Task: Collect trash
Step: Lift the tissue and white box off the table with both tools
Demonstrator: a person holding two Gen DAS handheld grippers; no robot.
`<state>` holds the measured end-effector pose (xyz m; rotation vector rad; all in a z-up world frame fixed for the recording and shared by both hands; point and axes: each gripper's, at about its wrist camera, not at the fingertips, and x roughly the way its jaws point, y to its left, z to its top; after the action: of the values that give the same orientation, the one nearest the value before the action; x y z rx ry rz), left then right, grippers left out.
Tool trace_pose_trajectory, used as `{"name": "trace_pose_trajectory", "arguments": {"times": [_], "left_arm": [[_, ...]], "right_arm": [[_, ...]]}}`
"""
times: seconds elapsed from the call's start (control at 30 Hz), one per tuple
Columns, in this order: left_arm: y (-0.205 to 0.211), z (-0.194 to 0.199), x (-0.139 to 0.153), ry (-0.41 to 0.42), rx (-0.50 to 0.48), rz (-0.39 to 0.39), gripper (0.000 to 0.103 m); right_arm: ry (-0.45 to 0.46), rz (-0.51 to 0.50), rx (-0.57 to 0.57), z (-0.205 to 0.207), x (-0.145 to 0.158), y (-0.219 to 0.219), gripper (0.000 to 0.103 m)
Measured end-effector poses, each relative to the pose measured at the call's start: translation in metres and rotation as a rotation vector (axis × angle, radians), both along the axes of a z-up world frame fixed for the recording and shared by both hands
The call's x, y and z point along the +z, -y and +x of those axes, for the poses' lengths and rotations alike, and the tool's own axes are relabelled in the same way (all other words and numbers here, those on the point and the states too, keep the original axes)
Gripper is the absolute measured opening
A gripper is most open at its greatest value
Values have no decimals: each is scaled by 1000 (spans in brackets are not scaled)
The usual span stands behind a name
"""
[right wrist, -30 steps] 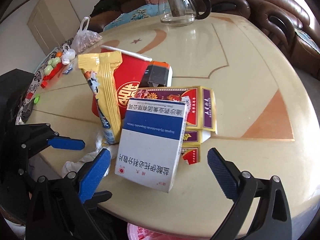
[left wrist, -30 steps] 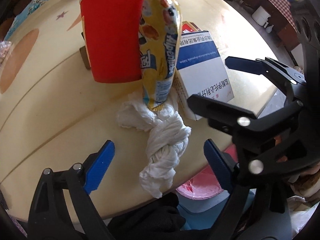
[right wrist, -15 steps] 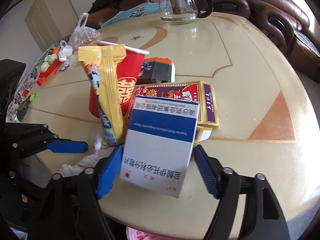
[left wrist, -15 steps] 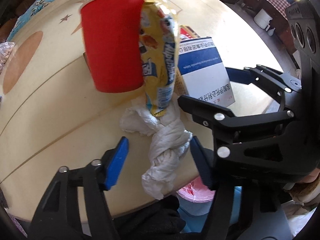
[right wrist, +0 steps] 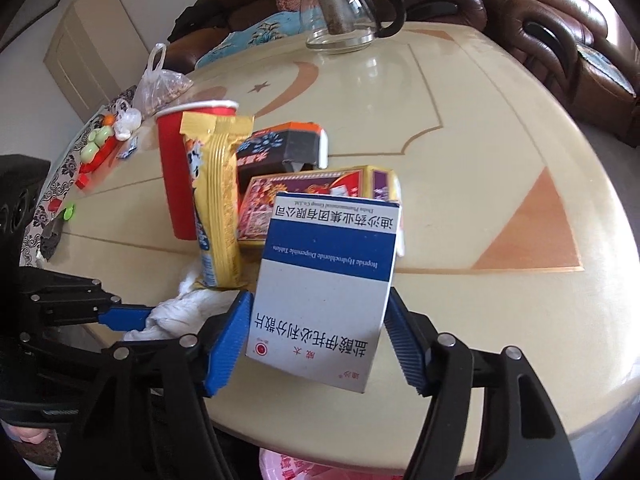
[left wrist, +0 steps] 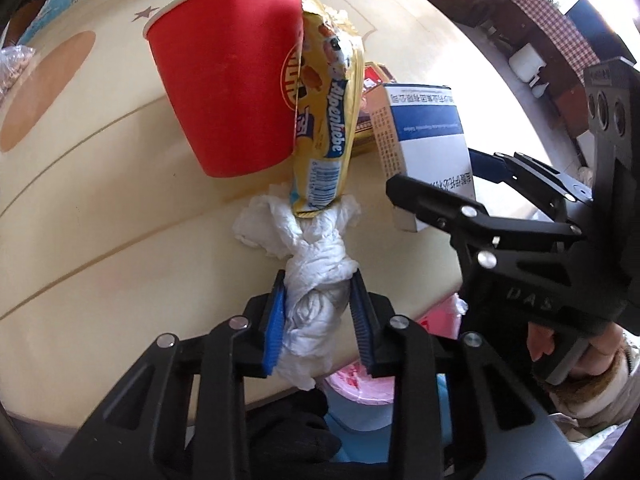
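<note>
While you hold both tools at the near edge of the desk (right wrist: 500,128), this is how the things lie:

Left hand-held gripper (left wrist: 320,320): your two blue pads are pressed in on the twisted white tissue (left wrist: 316,280), one pad on each side of its knotted part; its lower end hangs past the desk edge, its upper end lies on the desk.

Right hand-held gripper (right wrist: 318,344): your pads are closed against the two sides of the blue and white medicine box (right wrist: 324,292); the box stands tilted, its near corner over the desk edge; in the left wrist view the same box (left wrist: 424,152) is seen from the side with a black finger across it.

Red paper cup (left wrist: 228,92): upright on the desk, just behind the tissue.

Yellow candy wrapper (left wrist: 324,136): it leans on the cup; its lower end touches the top of the tissue.

Purple and gold box (right wrist: 316,196): flat on the desk, directly behind the medicine box.

Black and orange box (right wrist: 284,152): behind the purple one, beside the cup.

Glass teapot (right wrist: 344,12): at the far side of the desk, well apart from the trash.

Clear plastic bag (right wrist: 160,88): at the far left of the desk.

Pink bin liner (left wrist: 360,380): below the desk edge, under the tissue.
</note>
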<state>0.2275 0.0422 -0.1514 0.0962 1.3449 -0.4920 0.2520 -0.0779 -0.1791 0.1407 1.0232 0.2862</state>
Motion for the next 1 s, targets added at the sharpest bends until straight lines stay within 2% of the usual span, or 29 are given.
{"name": "trace_pose_trajectory", "arguments": {"times": [0.33, 0.73, 1.0], "left_arm": [[-10, -9, 5, -32, 29, -46, 30], [-15, -23, 13, -39, 52, -64, 30], [-26, -27, 21, -5, 77, -57, 30]], "right_arm": [[26, -25, -30, -4, 6, 14, 65], [36, -19, -35, -13, 12, 18, 65], [67, -45, -51, -21, 24, 27, 65]]}}
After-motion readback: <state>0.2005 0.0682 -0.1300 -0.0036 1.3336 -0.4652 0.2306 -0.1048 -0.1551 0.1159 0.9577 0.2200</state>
